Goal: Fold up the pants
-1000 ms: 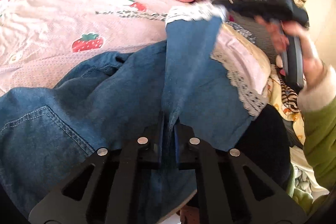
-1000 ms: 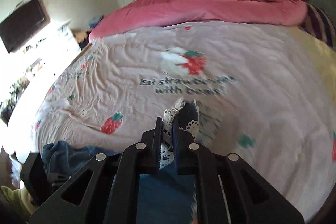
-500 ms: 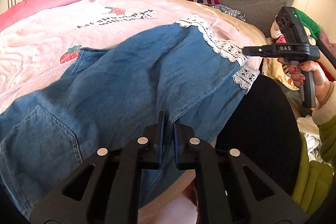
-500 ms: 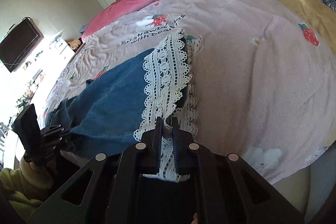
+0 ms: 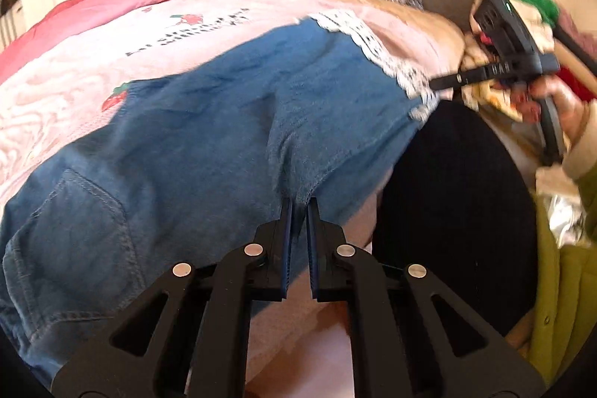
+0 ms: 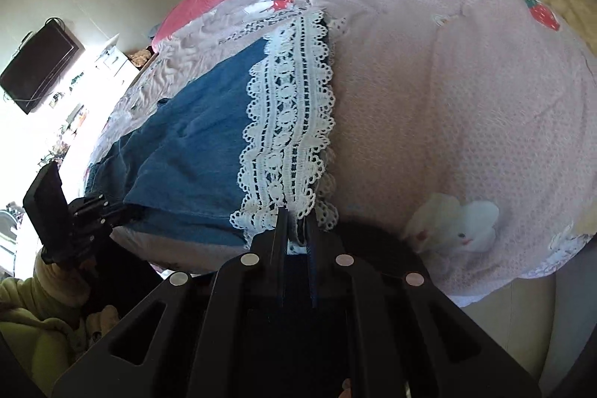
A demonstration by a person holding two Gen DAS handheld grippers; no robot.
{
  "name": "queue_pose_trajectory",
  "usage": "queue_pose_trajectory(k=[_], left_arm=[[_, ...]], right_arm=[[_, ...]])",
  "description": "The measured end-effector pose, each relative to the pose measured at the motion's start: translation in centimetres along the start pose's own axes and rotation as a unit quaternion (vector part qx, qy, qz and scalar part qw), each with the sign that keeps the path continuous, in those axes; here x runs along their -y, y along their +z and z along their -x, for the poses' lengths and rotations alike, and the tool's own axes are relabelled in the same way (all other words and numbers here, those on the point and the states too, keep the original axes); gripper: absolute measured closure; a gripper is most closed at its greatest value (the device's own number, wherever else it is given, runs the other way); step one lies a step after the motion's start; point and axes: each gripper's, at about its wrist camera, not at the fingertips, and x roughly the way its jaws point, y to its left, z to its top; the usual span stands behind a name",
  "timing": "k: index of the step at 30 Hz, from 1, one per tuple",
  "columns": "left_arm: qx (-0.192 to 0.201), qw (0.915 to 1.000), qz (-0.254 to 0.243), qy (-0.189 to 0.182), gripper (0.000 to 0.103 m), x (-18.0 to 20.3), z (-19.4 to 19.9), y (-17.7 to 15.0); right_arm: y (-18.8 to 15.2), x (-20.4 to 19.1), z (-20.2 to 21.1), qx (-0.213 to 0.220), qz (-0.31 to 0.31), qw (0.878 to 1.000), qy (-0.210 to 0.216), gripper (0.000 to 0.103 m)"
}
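Bedroom; a pink strawberry-print bedspread [image 6: 466, 107] serves as the folding surface. The denim pants [image 5: 209, 137] lie flat beyond both jaws: left gripper [image 5: 298, 207] pinches the near seam edge, right gripper [image 6: 297, 213] pinches the lace hem [image 6: 287, 114], likely keeping the leg taut so the lay stays smooth.

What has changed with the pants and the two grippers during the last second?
The right gripper carried the lace hem down from the air, and the pants now lie spread flat on the bedspread. Both grippers stayed shut on the fabric, the left gripper on the denim edge.
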Motion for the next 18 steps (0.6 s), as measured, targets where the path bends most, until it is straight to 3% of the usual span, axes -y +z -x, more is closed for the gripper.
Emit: queue_pose_trajectory(k=[4, 8, 11, 14, 18], left_arm=[[-0.025, 0.9995, -0.018, -0.004, 0.101, 0.7, -1.1, -0.4], [-0.032, 0.9992, -0.021, -0.010, 0.101, 0.7, -1.2, -0.5], [-0.038, 0.9989, -0.024, -0.008, 0.101, 0.8, -1.1, -0.7], [-0.040, 0.9990, -0.017, -0.008, 0.101, 0.6, -1.1, -0.9], [-0.035, 0.9993, -0.008, -0.006, 0.101, 0.3, -0.6, -1.0]], right_arm=[[-0.5, 0.4, 0.8, -0.001, -0.008, 1.000, -0.004, 0.085], [-0.3, -0.1, 2.6, 0.031, -0.005, 0.999, -0.030, 0.063], [0.1, -3.2, 2.6, 0.045, 0.055, 0.997, -0.031, 0.061], [-0.1, -6.2, 1.2, 0.029, 0.134, 0.990, -0.041, 0.059], [-2.1, -10.1, -1.6, -0.011, 0.265, 0.961, -0.084, 0.059]])
